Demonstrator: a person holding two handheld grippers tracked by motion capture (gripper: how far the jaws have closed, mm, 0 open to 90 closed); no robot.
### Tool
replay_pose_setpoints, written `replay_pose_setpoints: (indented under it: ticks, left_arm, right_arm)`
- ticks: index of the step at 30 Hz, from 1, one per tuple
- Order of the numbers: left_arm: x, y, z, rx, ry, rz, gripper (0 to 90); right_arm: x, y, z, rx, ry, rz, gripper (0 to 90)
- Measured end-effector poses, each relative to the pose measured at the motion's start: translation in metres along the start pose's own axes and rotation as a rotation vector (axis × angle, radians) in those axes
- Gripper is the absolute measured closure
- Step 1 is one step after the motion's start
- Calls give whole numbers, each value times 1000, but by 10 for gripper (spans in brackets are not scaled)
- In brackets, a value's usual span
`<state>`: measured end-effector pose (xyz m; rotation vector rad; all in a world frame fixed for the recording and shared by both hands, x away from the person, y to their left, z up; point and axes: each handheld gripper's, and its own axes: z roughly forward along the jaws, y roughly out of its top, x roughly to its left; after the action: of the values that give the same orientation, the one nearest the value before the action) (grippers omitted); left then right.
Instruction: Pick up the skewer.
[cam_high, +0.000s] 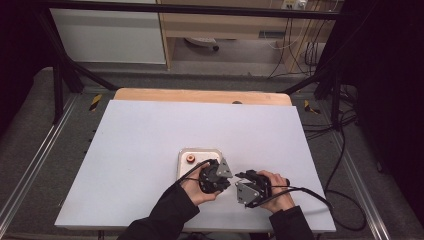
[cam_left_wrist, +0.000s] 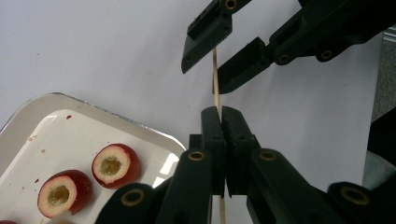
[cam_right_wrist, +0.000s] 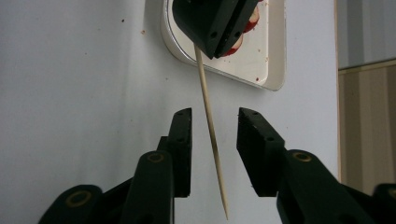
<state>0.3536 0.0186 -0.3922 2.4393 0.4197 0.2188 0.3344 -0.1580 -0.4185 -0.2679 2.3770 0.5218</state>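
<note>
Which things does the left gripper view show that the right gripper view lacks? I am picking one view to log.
Left gripper view: two cored red fruit halves lie whole on the white tray, and the left hand-held gripper is shut on the wooden skewer.
Right gripper view: the skewer's pointed tip, free between the right hand-held gripper, whose pads do not touch it.
Both: skewer, tray, white table.

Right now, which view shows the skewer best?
Right gripper view: the skewer runs nearly full length, pointed tip included, between open jaws. Left gripper view gives a short stretch above shut jaws. High view: too small to make out.
</note>
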Motion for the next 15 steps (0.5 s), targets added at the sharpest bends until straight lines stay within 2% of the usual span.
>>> replay_pose_setpoints:
  ticks: [1,2,4,9,14,15]
  left_arm:
    - [0,0,0,3,-1,3,884]
    - [0,0,0,3,-3,3,884]
    - [0,-1,0,3,-3,2,884]
    - [0,-1,1,5,-7,1,884]
    - [-1,-2,4,15,-9,5,884]
    - [0,-2,4,18,-8,6,884]
  right_arm:
    - [0,0,0,0,0,0,684]
    - [0,0,1,6,1,-30,713]
    - [0,0,1,8,-2,-58,738]
    - [1,-1,2,17,-1,-112,802]
    - [3,-1,2,26,5,-130,843]
    - [3,-1,2,28,4,-146,861]
